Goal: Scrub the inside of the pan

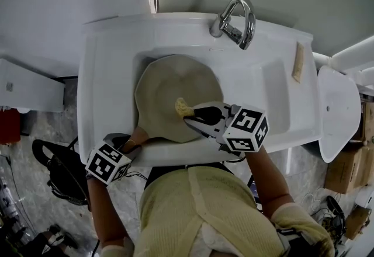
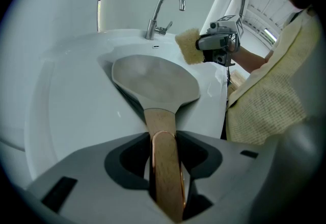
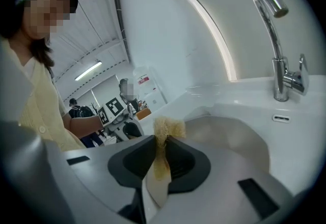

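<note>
The pan (image 1: 175, 95) lay in the sink (image 1: 111, 75) below the tap (image 1: 236, 22), its wooden handle (image 2: 163, 131) toward me. My left gripper (image 1: 130, 146) had its jaws clamped on that handle. My right gripper (image 1: 198, 114) pinched a yellow sponge (image 1: 183, 107), held over the pan's inside

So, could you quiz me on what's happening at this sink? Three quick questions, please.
1. What is held in the jaws of the right gripper?
A. a yellow sponge
B. a bottle brush
C. a soap bar
2. True or false: the pan sits in the basin of the white sink.
3. Fill in: the jaws of the left gripper are shut on the pan's wooden ____.

Key: 1 A; 2 true; 3 handle.
</note>
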A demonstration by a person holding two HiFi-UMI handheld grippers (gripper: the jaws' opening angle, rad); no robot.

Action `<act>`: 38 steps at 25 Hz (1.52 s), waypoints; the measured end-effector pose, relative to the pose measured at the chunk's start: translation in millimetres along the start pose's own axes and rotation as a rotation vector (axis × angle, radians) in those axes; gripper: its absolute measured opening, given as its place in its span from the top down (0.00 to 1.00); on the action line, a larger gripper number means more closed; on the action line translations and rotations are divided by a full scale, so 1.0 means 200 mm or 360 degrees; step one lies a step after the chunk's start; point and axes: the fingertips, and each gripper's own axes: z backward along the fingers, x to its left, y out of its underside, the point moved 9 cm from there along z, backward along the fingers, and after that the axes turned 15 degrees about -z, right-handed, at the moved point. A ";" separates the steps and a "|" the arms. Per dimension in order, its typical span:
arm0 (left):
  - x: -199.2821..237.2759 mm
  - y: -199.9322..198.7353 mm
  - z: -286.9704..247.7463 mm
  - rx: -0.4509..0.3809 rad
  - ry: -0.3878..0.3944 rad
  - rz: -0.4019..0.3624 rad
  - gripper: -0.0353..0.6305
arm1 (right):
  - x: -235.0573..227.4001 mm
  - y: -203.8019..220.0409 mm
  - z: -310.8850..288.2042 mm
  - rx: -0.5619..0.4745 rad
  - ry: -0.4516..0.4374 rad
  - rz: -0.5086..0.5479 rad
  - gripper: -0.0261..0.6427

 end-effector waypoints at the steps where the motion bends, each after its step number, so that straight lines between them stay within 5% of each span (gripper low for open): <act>1: 0.00 0.00 0.00 0.0000 0.0000 0.0000 0.64 | 0.00 0.00 0.00 -0.0023 0.0013 -0.0023 0.85; 12: 0.00 0.00 0.00 0.0000 0.0003 0.0002 0.64 | -0.01 0.05 -0.04 -0.0102 0.0069 -0.0145 0.85; 38: 0.00 0.00 0.00 0.0000 0.0003 0.0001 0.64 | -0.02 0.07 -0.09 -0.0064 0.0228 -0.0147 0.85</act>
